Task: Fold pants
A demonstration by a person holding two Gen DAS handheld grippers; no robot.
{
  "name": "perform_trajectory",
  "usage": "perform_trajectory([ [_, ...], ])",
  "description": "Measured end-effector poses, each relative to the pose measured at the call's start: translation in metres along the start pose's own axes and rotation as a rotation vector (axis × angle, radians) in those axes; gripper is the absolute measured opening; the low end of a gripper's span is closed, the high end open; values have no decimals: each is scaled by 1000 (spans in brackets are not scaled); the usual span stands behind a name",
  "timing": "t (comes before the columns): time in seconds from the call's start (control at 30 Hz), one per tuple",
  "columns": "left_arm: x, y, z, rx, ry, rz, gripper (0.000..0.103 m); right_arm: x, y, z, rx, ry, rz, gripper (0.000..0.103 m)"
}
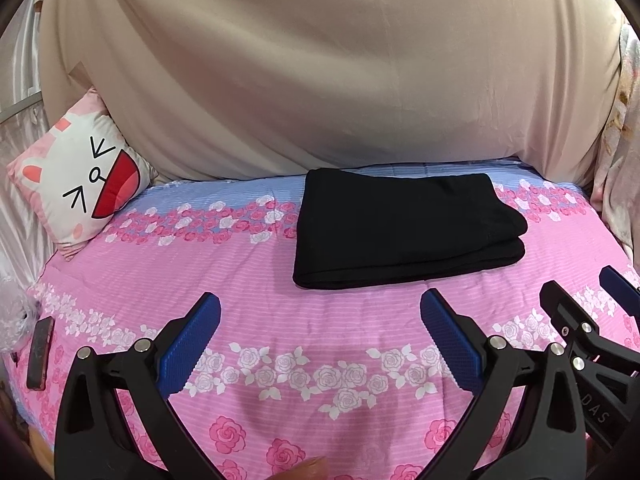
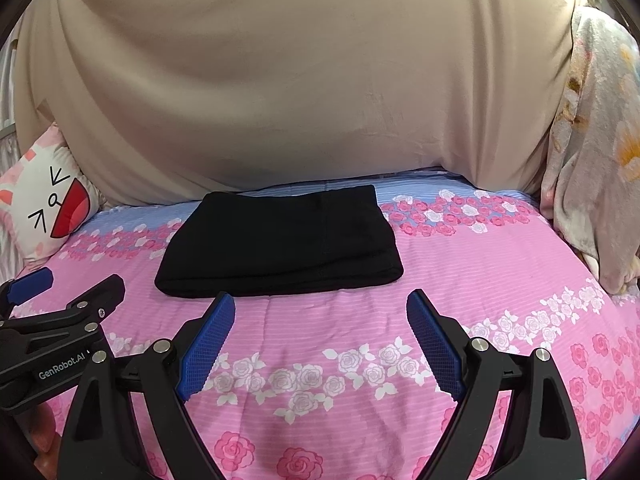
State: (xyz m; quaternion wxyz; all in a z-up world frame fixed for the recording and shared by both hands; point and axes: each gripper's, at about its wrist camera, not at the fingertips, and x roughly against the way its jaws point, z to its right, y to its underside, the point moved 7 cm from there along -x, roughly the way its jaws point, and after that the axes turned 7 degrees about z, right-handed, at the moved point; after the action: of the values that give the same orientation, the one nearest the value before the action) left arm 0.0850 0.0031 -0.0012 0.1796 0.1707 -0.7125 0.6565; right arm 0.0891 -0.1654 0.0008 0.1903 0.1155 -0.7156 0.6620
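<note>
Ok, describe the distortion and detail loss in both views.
Left wrist view: fisheye bows the bed edge, corners vignette dark, black pants lose fold detail. Right wrist view: same bowing, pants nearly featureless, blue fingers sharp.

This is a bedroom in a home. A bed with a pink flowered sheet [image 1: 320,360] fills the frame. A cartoon cushion [image 1: 80,176] leans at the left.

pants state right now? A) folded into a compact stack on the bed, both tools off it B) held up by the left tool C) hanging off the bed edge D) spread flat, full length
A: the black pants lie as a layered rectangle on the pink floral bedspread, while the left tool and right tool sit open and empty in front of it.
</note>
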Motion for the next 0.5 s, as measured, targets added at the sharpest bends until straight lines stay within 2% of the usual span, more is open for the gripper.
perform_trajectory([
  [0.5, -1, 3, -5, 14, 5, -9, 98, 1, 0, -5, 14, 2, 0, 86],
])
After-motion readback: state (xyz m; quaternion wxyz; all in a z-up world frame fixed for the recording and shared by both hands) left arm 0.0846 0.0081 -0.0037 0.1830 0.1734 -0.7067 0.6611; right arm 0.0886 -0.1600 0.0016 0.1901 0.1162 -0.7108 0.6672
